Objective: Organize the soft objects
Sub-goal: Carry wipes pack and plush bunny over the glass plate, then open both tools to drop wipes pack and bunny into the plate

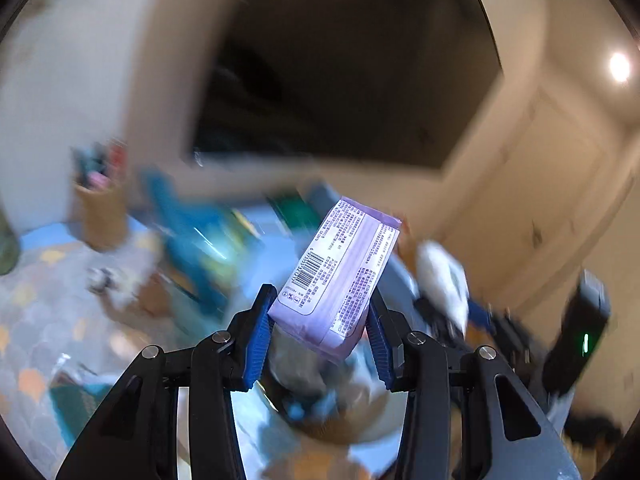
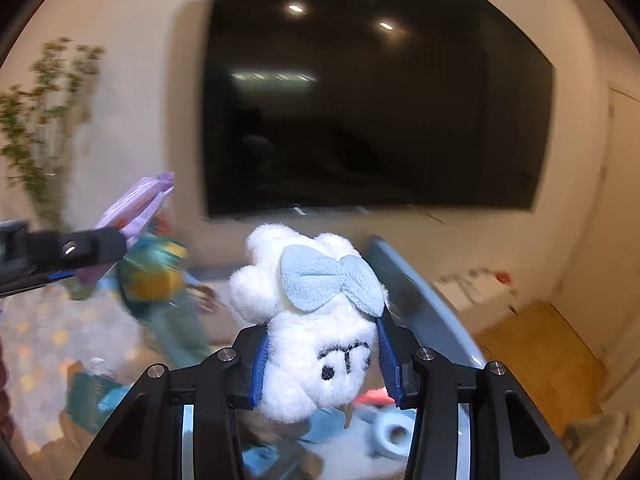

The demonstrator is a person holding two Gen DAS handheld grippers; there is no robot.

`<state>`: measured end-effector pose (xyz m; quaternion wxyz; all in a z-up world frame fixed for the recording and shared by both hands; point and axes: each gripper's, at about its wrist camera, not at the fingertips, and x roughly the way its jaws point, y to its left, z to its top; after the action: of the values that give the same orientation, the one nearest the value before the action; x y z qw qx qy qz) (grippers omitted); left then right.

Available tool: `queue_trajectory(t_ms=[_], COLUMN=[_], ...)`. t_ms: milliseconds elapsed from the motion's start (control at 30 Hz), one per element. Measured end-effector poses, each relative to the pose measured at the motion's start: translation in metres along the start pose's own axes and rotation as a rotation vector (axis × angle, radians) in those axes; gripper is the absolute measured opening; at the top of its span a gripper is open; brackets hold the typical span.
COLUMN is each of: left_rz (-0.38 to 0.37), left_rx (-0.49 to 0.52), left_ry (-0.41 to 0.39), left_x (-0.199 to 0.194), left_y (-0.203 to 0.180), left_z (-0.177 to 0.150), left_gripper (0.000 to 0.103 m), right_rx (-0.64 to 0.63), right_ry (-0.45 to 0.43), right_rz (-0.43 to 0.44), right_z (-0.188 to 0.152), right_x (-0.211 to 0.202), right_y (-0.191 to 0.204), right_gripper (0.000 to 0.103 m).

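Observation:
My left gripper [image 1: 322,316] is shut on a purple tissue pack [image 1: 340,272] with a barcode label, held up in the air above the table. The pack also shows in the right wrist view [image 2: 136,208], at the left, in the left gripper's fingers [image 2: 92,246]. My right gripper [image 2: 322,344] is shut on a white plush toy [image 2: 316,332] with a pale blue bow and a stitched face, also lifted. The plush shows blurred in the left wrist view [image 1: 442,280], at the right.
A large dark TV screen [image 2: 372,112] hangs on the wall ahead. A grey bin rim [image 2: 420,292] lies below the right gripper. A blurred table holds a wooden pen cup [image 1: 102,216], blue-green objects [image 1: 192,248] and a patterned cloth [image 1: 36,312]. A plant [image 2: 40,120] stands at left.

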<state>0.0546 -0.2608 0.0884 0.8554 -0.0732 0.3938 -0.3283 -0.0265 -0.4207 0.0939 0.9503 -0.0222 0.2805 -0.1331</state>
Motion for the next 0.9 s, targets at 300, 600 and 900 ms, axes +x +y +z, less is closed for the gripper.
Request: queue_trajectory(t_ms=[300,600,900], left_rz=[0.002,-0.014,-0.007], left_rx=[0.026,0.069,0.073], left_ry=[0.261,0.273,0.252], left_x=[0.074,0.066,0.049], left_y=[-0.022,-0.032,-0.018], left_z=[-0.054,-0.054,-0.048], left_gripper=[0.041,0.063,0.063], right_rx=[0.103,0.055,0.015], right_ry=[0.146,0.138,0.136], right_rz=[-0.068,-0.078,-0.074], right_z=[-0.042,-0.037,-0.040], right_x=[0.026,0.032,0.026], right_y=[-0.041,-0.042,-0.025], right_gripper=[0.044,0.067,0.068])
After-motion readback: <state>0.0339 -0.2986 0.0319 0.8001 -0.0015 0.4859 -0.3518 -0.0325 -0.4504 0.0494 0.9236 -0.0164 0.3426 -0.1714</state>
